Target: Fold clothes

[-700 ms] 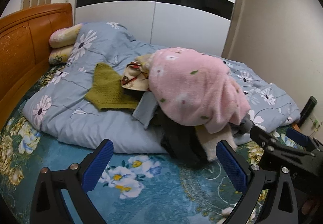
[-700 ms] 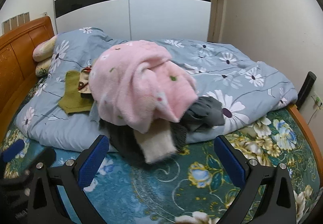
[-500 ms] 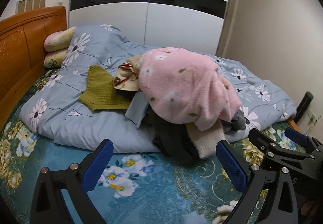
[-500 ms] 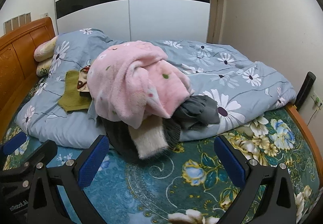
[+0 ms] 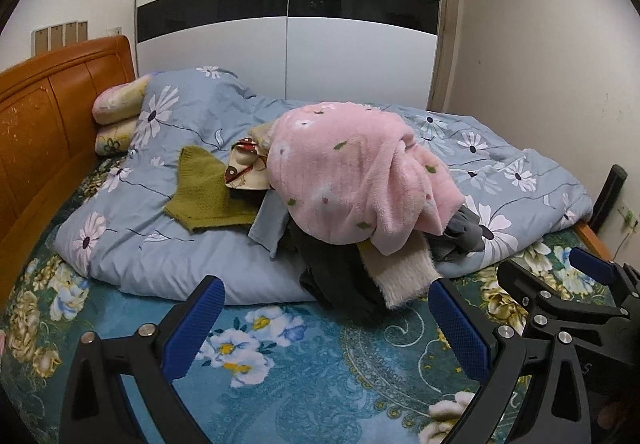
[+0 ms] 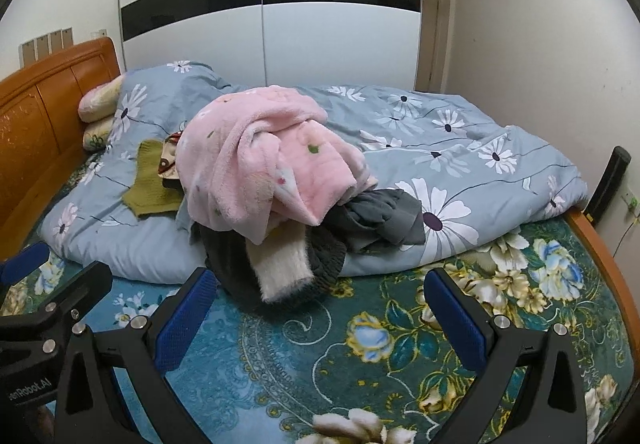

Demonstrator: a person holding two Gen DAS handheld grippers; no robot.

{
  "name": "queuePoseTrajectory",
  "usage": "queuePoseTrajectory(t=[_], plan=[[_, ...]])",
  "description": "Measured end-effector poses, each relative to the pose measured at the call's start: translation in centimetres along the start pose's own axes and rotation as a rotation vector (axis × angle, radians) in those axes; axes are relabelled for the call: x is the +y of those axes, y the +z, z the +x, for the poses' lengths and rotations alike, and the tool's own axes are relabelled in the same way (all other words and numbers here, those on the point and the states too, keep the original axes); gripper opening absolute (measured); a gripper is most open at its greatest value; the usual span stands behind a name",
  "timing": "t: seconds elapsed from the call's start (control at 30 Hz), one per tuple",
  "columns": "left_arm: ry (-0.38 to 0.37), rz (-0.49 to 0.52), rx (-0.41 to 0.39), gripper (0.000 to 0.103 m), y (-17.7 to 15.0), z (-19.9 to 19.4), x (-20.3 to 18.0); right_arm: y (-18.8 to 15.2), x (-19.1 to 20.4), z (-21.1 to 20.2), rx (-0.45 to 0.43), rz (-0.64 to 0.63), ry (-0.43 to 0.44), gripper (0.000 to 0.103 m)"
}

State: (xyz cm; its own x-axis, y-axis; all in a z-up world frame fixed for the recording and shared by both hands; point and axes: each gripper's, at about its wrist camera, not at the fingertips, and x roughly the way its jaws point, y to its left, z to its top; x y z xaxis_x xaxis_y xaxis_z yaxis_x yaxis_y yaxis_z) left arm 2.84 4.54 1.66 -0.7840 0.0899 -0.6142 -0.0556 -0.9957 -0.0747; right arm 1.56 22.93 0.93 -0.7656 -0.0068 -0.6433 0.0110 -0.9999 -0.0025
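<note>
A heap of clothes lies on the bed's light blue floral duvet [image 5: 132, 244] [image 6: 460, 131]. A fluffy pink garment [image 5: 344, 171] [image 6: 256, 155] tops the heap. Beneath it show a cream fuzzy piece [image 5: 404, 272] [image 6: 280, 264], dark grey clothes [image 5: 336, 276] [image 6: 380, 219] and an olive knit [image 5: 204, 187] [image 6: 148, 179]. My left gripper [image 5: 324, 320] is open over the teal floral sheet, short of the heap. My right gripper [image 6: 320, 316] is open too, nothing between its fingers. Each gripper appears at the edge of the other's view.
An orange wooden headboard [image 5: 44, 115] with two pillows [image 5: 116, 111] stands at the left. A white wardrobe [image 5: 288, 27] with a black band fills the back wall. The teal floral sheet [image 6: 360, 364] stretches in front. The bed's wooden edge [image 6: 600, 256] runs along the right.
Both grippers have pulled back and risen a little from the heap, so the clothes look smaller and farther. The clothes themselves lie as before.
</note>
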Motion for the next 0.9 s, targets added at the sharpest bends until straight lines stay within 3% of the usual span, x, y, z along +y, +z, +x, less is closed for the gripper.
queuePoseTrajectory(t=[0.33,0.6,0.9], plan=[[0.013,0.018,-0.007,0.103,0.2,-1.5,-1.5,-0.2,-1.7,-1.5,-0.030,0.021,0.027,0.103],[0.003,0.041,0.005,0.103,0.1,-1.8,-2.7,-0.1,-1.9,-2.0,-0.032,0.001,-0.019,0.103],[-0.006,0.038,0.008,0.103,0.0,-1.4,-2.1,0.0,-1.3,-1.5,-0.021,-0.012,-0.011,0.103]])
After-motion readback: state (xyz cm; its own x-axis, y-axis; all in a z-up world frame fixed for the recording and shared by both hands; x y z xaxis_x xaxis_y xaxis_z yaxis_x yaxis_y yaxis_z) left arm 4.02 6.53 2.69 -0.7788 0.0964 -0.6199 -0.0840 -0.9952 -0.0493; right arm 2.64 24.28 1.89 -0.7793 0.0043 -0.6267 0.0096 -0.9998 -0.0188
